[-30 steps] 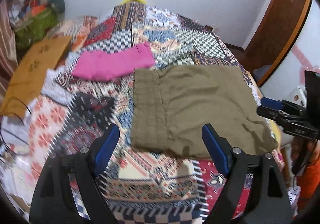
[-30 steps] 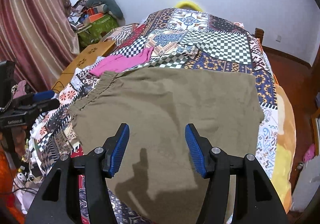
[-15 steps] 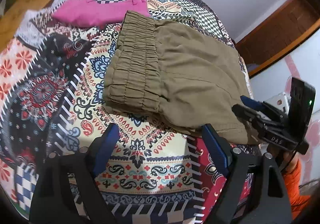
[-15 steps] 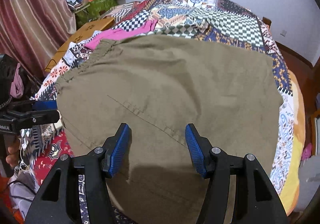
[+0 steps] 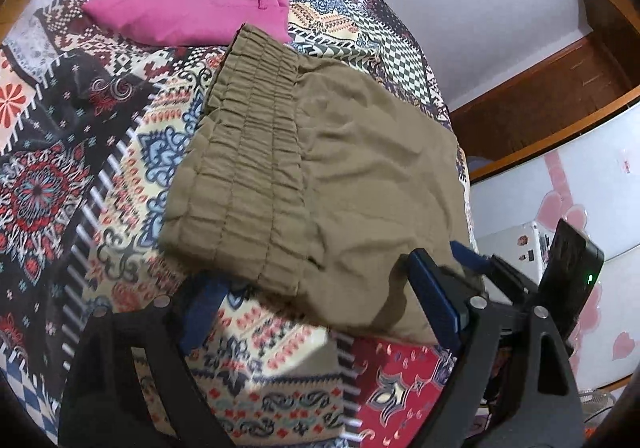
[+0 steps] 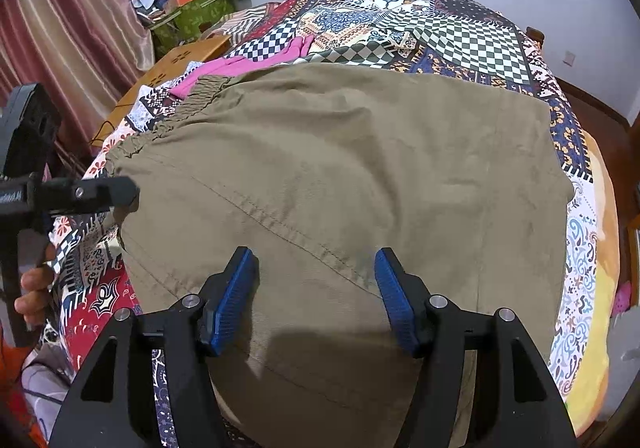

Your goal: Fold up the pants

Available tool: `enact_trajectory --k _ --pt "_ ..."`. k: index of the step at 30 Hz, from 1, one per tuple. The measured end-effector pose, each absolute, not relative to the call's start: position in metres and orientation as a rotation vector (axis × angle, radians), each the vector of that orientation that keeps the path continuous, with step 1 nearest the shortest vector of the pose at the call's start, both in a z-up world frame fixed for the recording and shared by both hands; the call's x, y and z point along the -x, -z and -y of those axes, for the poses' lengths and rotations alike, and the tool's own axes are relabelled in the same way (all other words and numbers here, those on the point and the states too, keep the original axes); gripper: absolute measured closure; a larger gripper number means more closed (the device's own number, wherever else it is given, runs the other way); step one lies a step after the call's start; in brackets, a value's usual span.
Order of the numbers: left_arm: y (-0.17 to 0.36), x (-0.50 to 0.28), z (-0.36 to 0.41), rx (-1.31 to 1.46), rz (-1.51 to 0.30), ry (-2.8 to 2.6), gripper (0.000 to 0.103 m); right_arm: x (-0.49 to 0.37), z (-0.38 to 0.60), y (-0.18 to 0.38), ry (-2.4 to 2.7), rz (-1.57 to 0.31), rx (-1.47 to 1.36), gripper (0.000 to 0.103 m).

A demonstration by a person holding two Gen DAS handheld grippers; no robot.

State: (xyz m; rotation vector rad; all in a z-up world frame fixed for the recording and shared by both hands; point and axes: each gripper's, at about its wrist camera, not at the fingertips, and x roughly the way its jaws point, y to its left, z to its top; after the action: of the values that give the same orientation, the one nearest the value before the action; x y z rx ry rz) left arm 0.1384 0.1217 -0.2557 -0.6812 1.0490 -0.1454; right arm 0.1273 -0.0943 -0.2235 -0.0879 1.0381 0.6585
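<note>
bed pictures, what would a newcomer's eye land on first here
The khaki pants catch the eye first, lying folded and spread across the near part of the patchwork quilt, gathered waistband to the left. Behind the waistband lies a bright pink garment. Both hand-held grippers, left and right, hang open at the pants' near edge, gripping nothing.

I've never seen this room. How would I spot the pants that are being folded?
Find the bed under the patchwork quilt of checks and floral prints. On its near end lies a flat, folded piece of plain olive-khaki cloth pants with a gathered elastic waistband. The only other garment there, a folded bright pink one, lies just beyond the waistband; the pants are the dull, unpatterned ones.
</note>
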Motion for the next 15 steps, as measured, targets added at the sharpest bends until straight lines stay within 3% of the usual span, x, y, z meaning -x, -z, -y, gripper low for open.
enact_trajectory --k 5,7,9,12,15 --pt "0.253 -0.151 -0.122 0.667 -1.038 0.124 0.018 -0.128 0.096 0.224 -0.664 -1.040 0.079 0.044" --pt "0.252 -0.156 -0.123 0.656 -1.023 0.102 0.026 -0.128 0.096 0.224 -0.665 -1.041 0.077 0.044" --pt "0.251 -0.161 -0.124 0.643 -1.009 0.075 0.044 -0.128 0.096 0.224 -0.665 -1.041 0.073 0.044" --pt "0.249 -0.162 -0.127 0.627 -0.988 0.043 0.061 -0.128 0.096 0.223 -0.664 -1.041 0.070 0.044" --pt "0.243 -0.158 -0.124 0.577 -0.961 0.025 0.067 -0.129 0.097 0.223 -0.663 -1.042 0.068 0.044"
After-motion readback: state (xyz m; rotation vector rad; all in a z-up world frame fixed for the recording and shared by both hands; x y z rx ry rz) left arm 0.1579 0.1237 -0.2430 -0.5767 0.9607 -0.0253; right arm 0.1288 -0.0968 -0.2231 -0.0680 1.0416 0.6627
